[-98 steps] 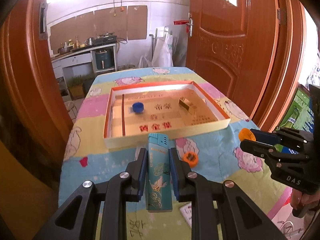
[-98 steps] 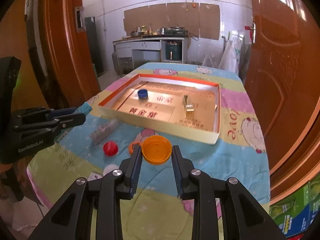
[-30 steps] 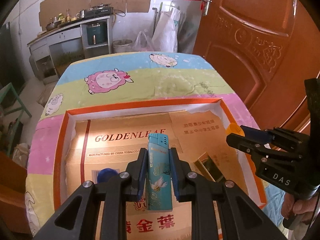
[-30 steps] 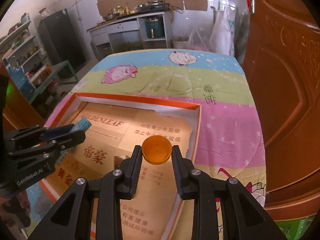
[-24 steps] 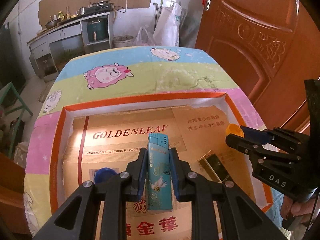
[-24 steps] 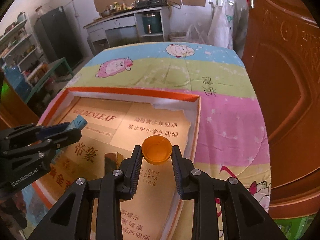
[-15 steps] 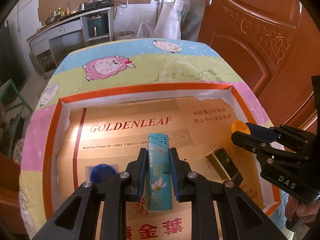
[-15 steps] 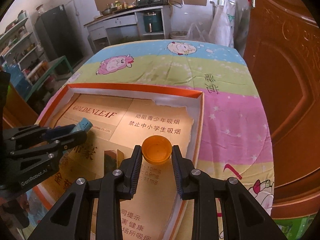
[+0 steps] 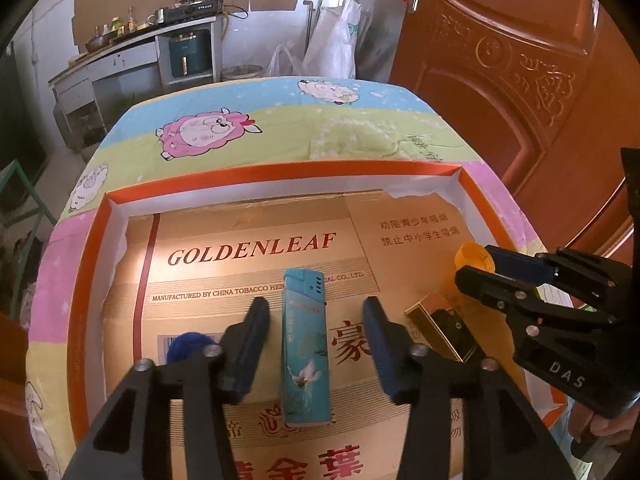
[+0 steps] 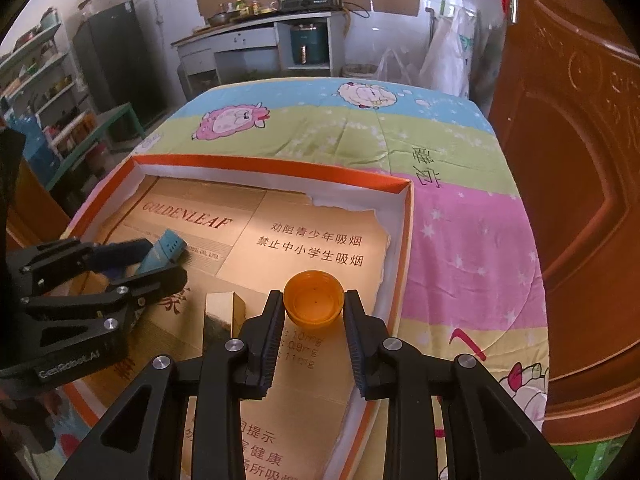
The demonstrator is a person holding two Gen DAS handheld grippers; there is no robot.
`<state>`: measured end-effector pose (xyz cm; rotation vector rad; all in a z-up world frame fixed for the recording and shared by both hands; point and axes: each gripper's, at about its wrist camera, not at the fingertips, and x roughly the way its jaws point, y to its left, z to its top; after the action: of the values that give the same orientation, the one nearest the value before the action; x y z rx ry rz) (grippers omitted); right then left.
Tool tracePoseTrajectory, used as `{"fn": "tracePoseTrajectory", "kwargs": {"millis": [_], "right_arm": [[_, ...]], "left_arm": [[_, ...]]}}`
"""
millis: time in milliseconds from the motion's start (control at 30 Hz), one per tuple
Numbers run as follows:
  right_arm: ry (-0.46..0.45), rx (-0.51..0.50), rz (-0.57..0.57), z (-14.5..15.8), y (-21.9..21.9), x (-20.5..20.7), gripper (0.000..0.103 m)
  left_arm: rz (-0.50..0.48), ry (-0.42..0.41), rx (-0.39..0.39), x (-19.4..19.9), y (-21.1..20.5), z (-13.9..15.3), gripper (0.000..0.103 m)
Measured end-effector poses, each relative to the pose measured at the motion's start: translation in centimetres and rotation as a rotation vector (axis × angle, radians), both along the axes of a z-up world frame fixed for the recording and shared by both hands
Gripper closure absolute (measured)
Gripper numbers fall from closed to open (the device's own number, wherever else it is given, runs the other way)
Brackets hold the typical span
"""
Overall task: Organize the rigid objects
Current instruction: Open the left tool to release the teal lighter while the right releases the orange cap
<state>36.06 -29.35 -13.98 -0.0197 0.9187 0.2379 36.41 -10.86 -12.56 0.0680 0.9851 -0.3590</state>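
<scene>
On my left, I am letting go: my left gripper [image 9: 316,334] has just been opening its jaws, and the teal rectangular plastic lighter [image 9: 306,346] is lying lengthwise between them, clear of both pads, on the printed gold cardboard lining the shallow orange-rimmed cardboard tray [image 9: 280,171]. I judge it is being left there because the tray is where the rigid things are being gathered. Just to its left a round blue plastic cap [image 9: 188,345] is sitting in the tray; to its right, a small gold rectangular box [image 9: 434,322] is resting near my right gripper [image 10: 314,312]. That gripper is clenching a round orange plastic bottle cap [image 10: 313,303], open side up, over the tray's right part — not yet set down. The gold box beside it is narrowing the free spot. The tray is resting on a surface under a sheep-printed cloth [image 10: 460,216].
</scene>
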Motion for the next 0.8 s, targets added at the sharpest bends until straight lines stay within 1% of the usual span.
{"fn": "tracePoseTrajectory", "kwargs": {"millis": [233,433,500,533,567,600,700,800], "right_arm": [[-0.019,-0.01,0.006,-0.1,-0.1,-0.4,0.072],[-0.029,0.022,0.004,0.1,-0.5,-0.9,0.072],[-0.036,0.013,0.007,0.2,-0.4,-1.1,0.068],[-0.042,0.012,0.012,0.4,-0.3,-1.2,0.063],[-0.047,0.012,0.017,0.5,-0.3,-1.4,0.055],[-0.055,0.008,0.021,0.6,-0.2,-1.6,0.052],[-0.077,-0.023,0.026,1.0,0.1,-2.3,0.052],[-0.085,-0.008,0.026,1.5,0.0,-3.1,0.052]], "left_arm": [[0.004,-0.027,-0.015,-0.4,0.2,0.4,0.053],[0.009,-0.08,-0.044,-1.3,0.9,2.3,0.053],[0.013,-0.092,-0.057,-1.7,1.3,3.0,0.053],[0.013,-0.099,-0.06,-2.0,1.4,3.4,0.053],[0.012,-0.105,-0.062,-2.2,1.4,3.7,0.053],[0.01,-0.11,-0.065,-2.4,1.5,4.0,0.053],[0.009,-0.129,-0.082,-3.5,2.0,5.1,0.053],[0.008,-0.152,-0.093,-4.6,2.5,6.1,0.053]]}}
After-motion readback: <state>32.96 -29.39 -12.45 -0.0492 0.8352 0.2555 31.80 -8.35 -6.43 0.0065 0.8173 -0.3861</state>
